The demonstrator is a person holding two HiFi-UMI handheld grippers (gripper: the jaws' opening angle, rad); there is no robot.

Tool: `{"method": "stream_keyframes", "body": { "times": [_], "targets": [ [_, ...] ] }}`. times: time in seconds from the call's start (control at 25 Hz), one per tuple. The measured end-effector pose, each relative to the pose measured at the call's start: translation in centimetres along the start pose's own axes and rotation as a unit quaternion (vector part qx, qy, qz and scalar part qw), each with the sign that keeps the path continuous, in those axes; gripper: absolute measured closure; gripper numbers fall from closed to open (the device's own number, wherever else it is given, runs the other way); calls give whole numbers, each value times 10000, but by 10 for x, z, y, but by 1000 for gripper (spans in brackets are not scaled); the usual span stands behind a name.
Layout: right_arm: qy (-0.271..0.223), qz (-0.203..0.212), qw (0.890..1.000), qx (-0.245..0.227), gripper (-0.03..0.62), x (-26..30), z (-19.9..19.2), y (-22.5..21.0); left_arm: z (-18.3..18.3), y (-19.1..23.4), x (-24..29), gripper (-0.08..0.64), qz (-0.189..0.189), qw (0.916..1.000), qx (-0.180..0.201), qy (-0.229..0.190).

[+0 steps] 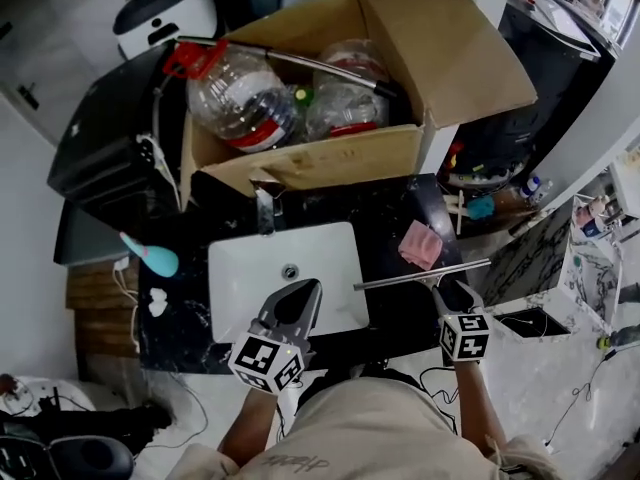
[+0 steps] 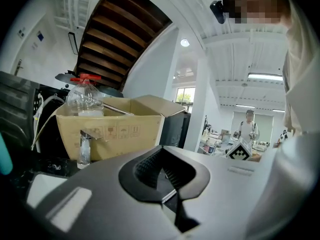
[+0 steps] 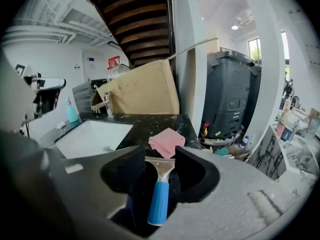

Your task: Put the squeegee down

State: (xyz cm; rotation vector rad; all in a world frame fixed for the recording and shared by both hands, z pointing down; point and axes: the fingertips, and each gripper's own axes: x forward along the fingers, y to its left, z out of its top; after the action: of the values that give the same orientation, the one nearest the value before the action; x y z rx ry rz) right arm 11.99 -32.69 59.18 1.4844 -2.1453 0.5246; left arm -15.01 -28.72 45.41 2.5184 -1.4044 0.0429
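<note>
The squeegee lies on the black marble counter to the right of the sink, its silver blade bar stretched across and one end over the basin's rim. In the right gripper view its blue handle lies below and between the jaws, and the pads do not touch it. My right gripper hangs open just above the handle, which it hides in the head view. My left gripper hovers over the front of the sink, its fingertips together and nothing in them.
A white sink sits in the counter with a chrome faucet behind it. A pink cloth lies beyond the squeegee. A cardboard box of plastic bottles stands at the back. A teal bottle lies at the left.
</note>
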Motion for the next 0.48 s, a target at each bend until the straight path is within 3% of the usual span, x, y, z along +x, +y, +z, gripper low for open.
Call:
{"method": "stream_keyframes", "body": {
  "times": [0.08,0.24,0.48],
  "targets": [
    [-295,121,9995,1,461,-11,22,3,5,2,-2,545,40,10000,58,-34],
    [-827,385,9952,-353,469,-36,68,12,16,3,-2,545,96,9997,134,-152],
    [-1739,625,9799,-750,496,-71,140,24,46,8,-3,545,143,9984,400,-369]
  ]
}}
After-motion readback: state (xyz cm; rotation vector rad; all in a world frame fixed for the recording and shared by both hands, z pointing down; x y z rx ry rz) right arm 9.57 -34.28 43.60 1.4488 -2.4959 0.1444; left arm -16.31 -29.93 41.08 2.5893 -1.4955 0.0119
